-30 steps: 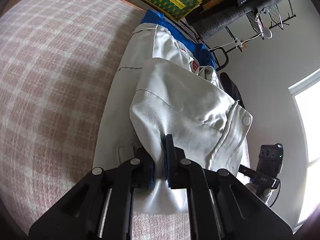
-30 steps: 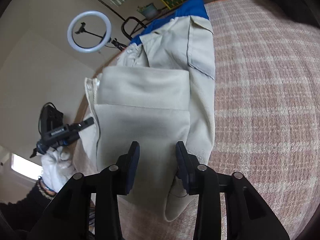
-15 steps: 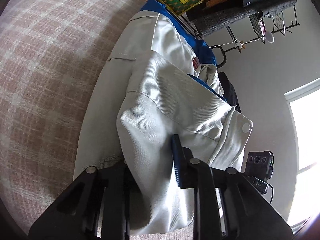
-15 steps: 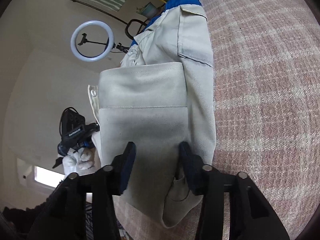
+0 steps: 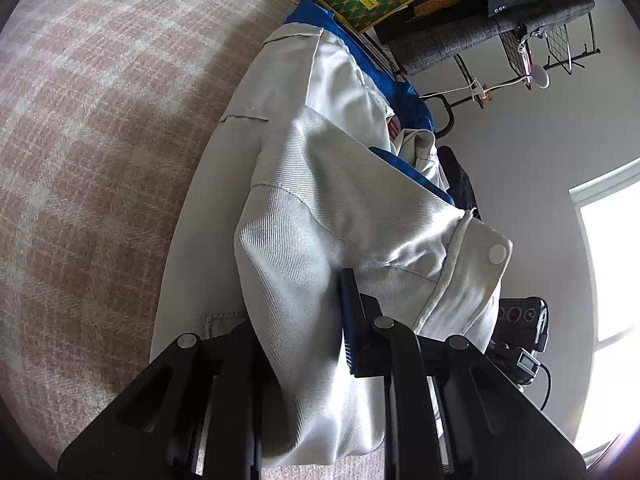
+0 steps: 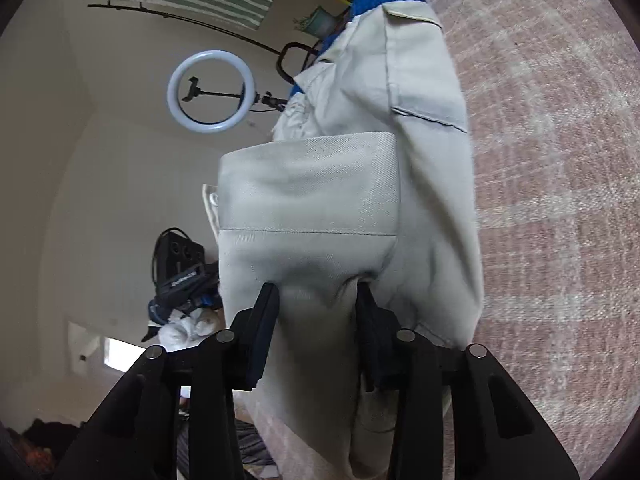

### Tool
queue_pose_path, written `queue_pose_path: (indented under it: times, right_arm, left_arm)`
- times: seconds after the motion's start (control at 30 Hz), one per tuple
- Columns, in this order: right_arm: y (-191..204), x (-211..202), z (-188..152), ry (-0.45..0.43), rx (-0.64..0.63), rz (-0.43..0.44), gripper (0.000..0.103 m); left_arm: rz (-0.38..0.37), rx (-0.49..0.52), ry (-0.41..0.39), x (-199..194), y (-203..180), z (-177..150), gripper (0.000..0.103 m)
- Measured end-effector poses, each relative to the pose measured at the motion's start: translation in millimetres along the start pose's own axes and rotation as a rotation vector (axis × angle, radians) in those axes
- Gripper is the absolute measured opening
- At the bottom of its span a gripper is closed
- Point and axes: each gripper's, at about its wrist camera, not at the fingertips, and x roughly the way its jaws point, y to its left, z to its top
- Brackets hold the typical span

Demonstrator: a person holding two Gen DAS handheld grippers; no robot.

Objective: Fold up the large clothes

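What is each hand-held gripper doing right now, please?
Left hand-held gripper: open, beige jacket bunched between its fingers.
Right hand-held gripper: open, jacket fabric between its fingers.

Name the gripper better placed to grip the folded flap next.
Probably right: the right gripper shows both fingers straddling the folded flap of the beige garment. The left gripper has one finger hidden under cloth.

Off-white jacket (image 5: 328, 200) with blue lining (image 5: 412, 176) on pink-and-white plaid cover (image 5: 88, 128); black fingers (image 5: 350, 320).
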Motion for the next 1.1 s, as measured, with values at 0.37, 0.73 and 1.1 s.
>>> queue_pose_path:
  times: [0.37,0.73,1.1]
  right_arm:
    - [45,-6,3,-0.063,-0.125,-0.209,0.007]
    - [39,12,-2,-0.061,-0.223,-0.554,0.005]
    - [58,5,0,-0.107,-0.288,-0.609,0.005]
  left_arm:
    - [0.042,-0.086,-0.104,-36,-8,-19,0.008]
    - [0.181,0.138,-0.102,-3,-16,-3,0.022]
    - [0.184,0.286,-0.23,-71,-51,-23,0.022]
